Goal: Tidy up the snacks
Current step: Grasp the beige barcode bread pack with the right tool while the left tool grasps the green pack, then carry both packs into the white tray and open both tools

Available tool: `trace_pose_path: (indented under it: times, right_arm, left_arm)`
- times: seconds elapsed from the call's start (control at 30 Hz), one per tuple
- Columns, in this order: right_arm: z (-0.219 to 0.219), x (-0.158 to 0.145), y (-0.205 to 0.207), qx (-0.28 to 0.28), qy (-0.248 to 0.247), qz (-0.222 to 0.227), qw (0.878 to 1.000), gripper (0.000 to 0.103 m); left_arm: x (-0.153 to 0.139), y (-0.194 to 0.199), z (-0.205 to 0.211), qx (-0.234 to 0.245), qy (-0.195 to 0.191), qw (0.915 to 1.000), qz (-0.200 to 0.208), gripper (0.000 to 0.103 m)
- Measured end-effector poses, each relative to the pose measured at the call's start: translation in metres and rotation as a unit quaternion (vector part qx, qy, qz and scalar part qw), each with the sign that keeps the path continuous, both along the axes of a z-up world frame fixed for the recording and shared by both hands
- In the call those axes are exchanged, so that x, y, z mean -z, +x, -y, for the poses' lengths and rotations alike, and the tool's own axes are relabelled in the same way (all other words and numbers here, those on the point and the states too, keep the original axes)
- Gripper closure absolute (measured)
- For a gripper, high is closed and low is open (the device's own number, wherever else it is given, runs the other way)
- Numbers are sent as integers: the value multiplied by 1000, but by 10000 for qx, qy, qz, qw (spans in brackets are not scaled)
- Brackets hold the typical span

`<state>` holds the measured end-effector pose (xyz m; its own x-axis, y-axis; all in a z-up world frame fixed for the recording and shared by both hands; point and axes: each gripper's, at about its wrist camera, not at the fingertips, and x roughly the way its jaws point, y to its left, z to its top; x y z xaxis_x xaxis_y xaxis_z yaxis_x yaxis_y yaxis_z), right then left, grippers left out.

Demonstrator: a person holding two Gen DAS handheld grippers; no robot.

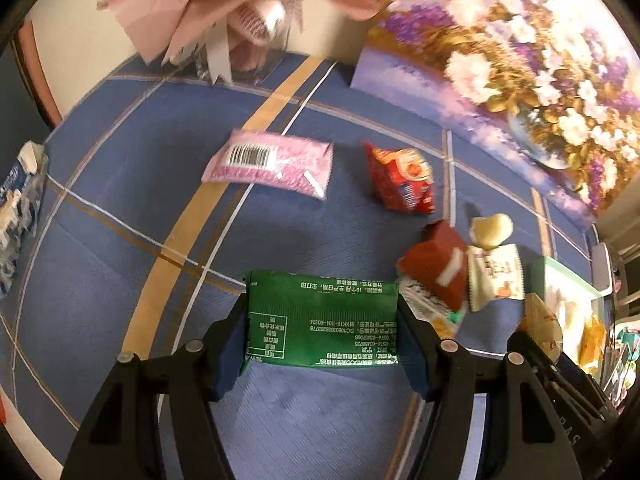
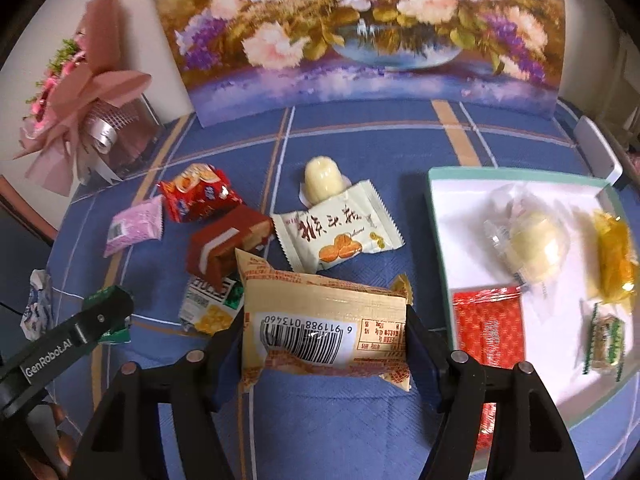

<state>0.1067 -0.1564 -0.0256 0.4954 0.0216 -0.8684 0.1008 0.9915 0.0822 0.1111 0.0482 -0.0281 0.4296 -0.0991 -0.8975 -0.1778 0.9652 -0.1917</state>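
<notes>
Both grippers are carrying: left gripper [image 1: 320, 344] fingers grasping green packet [image 1: 322, 316], right gripper [image 2: 326, 354] fingers grasping yellow packet [image 2: 320, 328]; next, depositing into white tray [image 2: 444, 240].

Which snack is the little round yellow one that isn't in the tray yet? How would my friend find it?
Start at the big flower painting standing at the back of the blue tablecloth. Just in front of it, left of the white tray, lies a cream packet with orange nuts printed on it. The pale yellow jelly cup sits at that packet's far edge: a smooth, see-through dome, while its neighbours are flat wrappers.
</notes>
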Motion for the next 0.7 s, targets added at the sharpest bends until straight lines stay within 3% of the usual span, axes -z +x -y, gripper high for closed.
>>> trace_pose_path:
  times: [0.3,0.7]
  right_arm:
    - [-1,-35,-23,-72,-282,342,9990,31]
    - [24,-54,-45,79,-431,512,9977,31]
  left_arm:
    - [-40,-18,25,209,91,9987,458,35]
    - [-69,-34,64,469,212,9957,766,35]
